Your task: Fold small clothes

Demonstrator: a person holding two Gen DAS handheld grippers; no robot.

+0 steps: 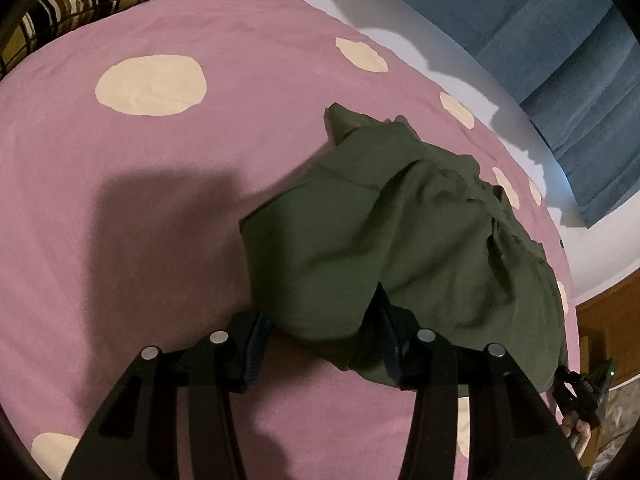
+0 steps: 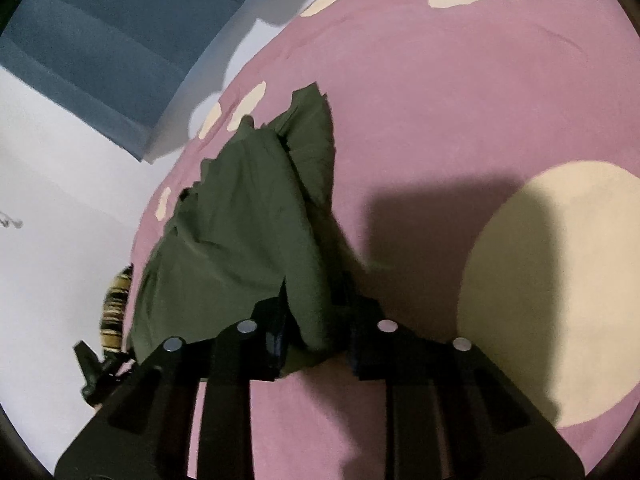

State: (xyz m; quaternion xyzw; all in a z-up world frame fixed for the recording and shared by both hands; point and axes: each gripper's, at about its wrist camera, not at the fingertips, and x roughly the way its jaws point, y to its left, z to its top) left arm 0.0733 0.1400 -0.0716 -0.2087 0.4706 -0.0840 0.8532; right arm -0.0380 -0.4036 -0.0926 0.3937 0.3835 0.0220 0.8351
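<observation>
A dark olive-green garment (image 1: 380,240) lies crumpled on a pink bed cover (image 1: 160,200) with cream dots. In the left wrist view, my left gripper (image 1: 322,340) has its two black fingers closed on the garment's bunched near edge, with cloth filling the gap. In the right wrist view, the same garment (image 2: 240,220) rises as a ridge from my right gripper (image 2: 316,340), whose fingers pinch another part of its near hem. Each gripper also shows small in the other's view: the right gripper (image 1: 580,392) at lower right, the left gripper (image 2: 96,368) at lower left.
A striped brown and yellow pillow (image 1: 68,8) lies at the bed's far left corner. Blue curtains (image 1: 560,40) hang on a white wall beyond the bed. Wooden furniture (image 1: 608,320) stands at the right edge. Pink cover (image 2: 420,120) stretches wide around the garment.
</observation>
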